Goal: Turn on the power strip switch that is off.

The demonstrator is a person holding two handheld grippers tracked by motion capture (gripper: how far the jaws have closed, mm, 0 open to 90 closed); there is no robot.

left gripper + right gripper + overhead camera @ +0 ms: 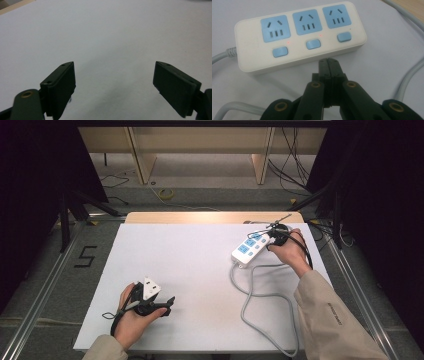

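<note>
Three blue sockets, each with its own blue switch, face up on the white power strip (299,37), which lies on the worktop (200,270) toward two o'clock in the high view, its grey cord (250,295) looping back toward five o'clock. The right gripper (329,62) is clenched on nothing, its tip just beside the strip's near long edge, below the middle switch; whether it touches the casing I cannot tell. The left gripper (113,82) is released, its jaws standing wide over bare white surface near seven o'clock. I judge the strip light and rigid, with a smooth plastic shell that could slide under a sideways push; the long sides would give the surest hold, and the stiff cord may tug it round. Small red dots glow by two of the switches, faint and hard to read. The cord's far end runs off the bottom edge, so its plug stays hidden.
</note>
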